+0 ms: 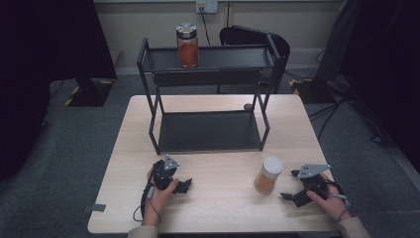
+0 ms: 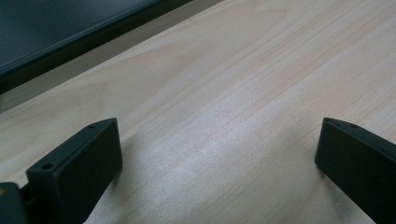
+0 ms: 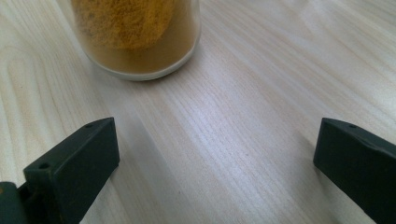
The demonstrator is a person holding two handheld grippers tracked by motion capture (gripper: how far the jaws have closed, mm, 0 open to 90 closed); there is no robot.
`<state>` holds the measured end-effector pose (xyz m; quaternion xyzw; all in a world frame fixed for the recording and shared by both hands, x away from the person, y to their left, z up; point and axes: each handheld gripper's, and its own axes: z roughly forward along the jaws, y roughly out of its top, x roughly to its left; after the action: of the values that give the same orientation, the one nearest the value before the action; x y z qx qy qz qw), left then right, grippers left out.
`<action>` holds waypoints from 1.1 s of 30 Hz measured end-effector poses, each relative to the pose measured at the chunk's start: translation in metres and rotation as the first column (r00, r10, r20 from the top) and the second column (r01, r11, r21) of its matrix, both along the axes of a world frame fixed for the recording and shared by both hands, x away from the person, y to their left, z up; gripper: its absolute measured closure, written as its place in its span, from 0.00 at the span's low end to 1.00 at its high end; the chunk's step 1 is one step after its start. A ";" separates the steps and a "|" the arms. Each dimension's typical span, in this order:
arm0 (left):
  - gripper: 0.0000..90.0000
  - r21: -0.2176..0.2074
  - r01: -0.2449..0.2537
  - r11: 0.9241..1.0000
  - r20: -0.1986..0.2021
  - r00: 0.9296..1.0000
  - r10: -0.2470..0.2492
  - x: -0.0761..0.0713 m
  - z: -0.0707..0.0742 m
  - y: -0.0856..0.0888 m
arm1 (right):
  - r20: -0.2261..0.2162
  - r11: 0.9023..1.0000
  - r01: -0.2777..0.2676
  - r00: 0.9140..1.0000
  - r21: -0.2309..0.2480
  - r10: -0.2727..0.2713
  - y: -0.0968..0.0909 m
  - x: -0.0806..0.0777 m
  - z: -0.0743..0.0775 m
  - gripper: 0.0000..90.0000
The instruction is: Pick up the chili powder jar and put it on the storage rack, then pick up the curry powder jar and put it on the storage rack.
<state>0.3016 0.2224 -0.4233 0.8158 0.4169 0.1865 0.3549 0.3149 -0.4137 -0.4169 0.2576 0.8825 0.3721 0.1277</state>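
Observation:
A glass jar of yellow-orange powder (image 1: 268,175) with a white lid stands on the wooden table (image 1: 218,198) at the front right. My right gripper (image 1: 291,185) lies just right of it, open and empty, jaws toward the jar. In the right gripper view the jar's base (image 3: 140,42) sits a short way ahead of that gripper (image 3: 215,163), left of centre. A second jar with red-orange contents (image 1: 187,45) and a silver lid stands on the top shelf of a black rack (image 1: 210,79). My left gripper (image 1: 183,184) rests open at the front left, over bare wood (image 2: 217,163).
The rack's lower shelf (image 1: 208,131) lies bare on the table's far half; its edge (image 2: 70,37) shows in the left gripper view. A small dark object (image 1: 247,106) sits by the rack's back right leg. A chair (image 1: 252,37) and stand bases (image 1: 89,91) are beyond the table.

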 end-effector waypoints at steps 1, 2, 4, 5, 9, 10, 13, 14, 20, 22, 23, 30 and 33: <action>0.00 -0.001 -0.001 1.000 0.000 1.000 0.001 0.000 0.000 0.000 | 0.000 1.000 0.000 1.000 0.000 0.000 0.000 0.000 0.000 0.00; 0.00 -0.001 -0.001 1.000 0.000 1.000 0.001 0.000 0.000 0.000 | 0.000 1.000 0.000 1.000 0.000 0.000 0.000 0.000 0.000 0.00; 0.00 -0.001 -0.001 1.000 0.001 1.000 0.001 0.000 0.000 0.000 | -0.001 1.000 0.001 1.000 0.001 -0.001 0.000 0.000 0.000 0.00; 0.00 -0.001 -0.001 1.000 0.000 1.000 0.001 0.000 0.000 0.000 | 0.000 1.000 0.001 1.000 0.000 -0.001 0.000 0.000 0.000 0.00; 0.00 -0.001 -0.001 1.000 0.000 1.000 0.001 0.000 0.000 0.000 | -0.001 1.000 0.001 1.000 0.000 -0.001 0.000 0.000 0.000 0.00; 0.00 -0.001 -0.001 1.000 0.000 1.000 0.001 0.000 0.000 0.000 | -0.001 1.000 0.001 1.000 0.000 -0.001 0.000 0.000 0.000 0.00; 0.00 -0.001 -0.001 1.000 0.000 1.000 0.001 0.000 0.000 0.000 | -0.015 1.000 0.002 1.000 0.017 -0.002 -0.002 0.001 0.000 0.00; 0.00 -0.001 -0.001 1.000 0.001 1.000 0.001 0.000 0.000 0.000 | -0.020 1.000 -0.001 1.000 0.018 0.001 -0.002 0.002 0.001 0.00; 0.00 -0.001 -0.001 1.000 0.000 1.000 0.001 0.000 0.000 0.000 | -0.001 0.999 -0.024 1.000 0.021 0.024 0.001 -0.001 0.010 0.02; 0.00 -0.001 -0.001 1.000 0.000 1.000 0.001 0.000 0.000 0.000 | -0.001 0.999 -0.040 0.999 0.020 0.040 0.003 0.000 0.014 0.02; 0.00 -0.001 -0.001 1.000 0.001 1.000 0.001 0.000 0.000 0.000 | 0.000 0.999 -0.045 0.999 0.021 0.045 0.005 0.001 0.015 0.02; 0.00 -0.001 -0.001 1.000 0.001 1.000 0.001 0.000 0.000 0.000 | 0.005 0.995 -0.084 0.996 0.056 0.084 0.014 0.005 0.023 0.02; 0.00 -0.001 -0.001 1.000 0.001 1.000 0.001 0.000 0.000 0.000 | 0.014 0.994 -0.086 0.996 0.070 0.085 0.019 0.006 0.025 0.01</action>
<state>0.3015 0.2223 -0.4236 0.8152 0.4173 0.1869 0.3554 0.3210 -0.3952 -0.3914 0.2220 0.8783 0.4097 0.1070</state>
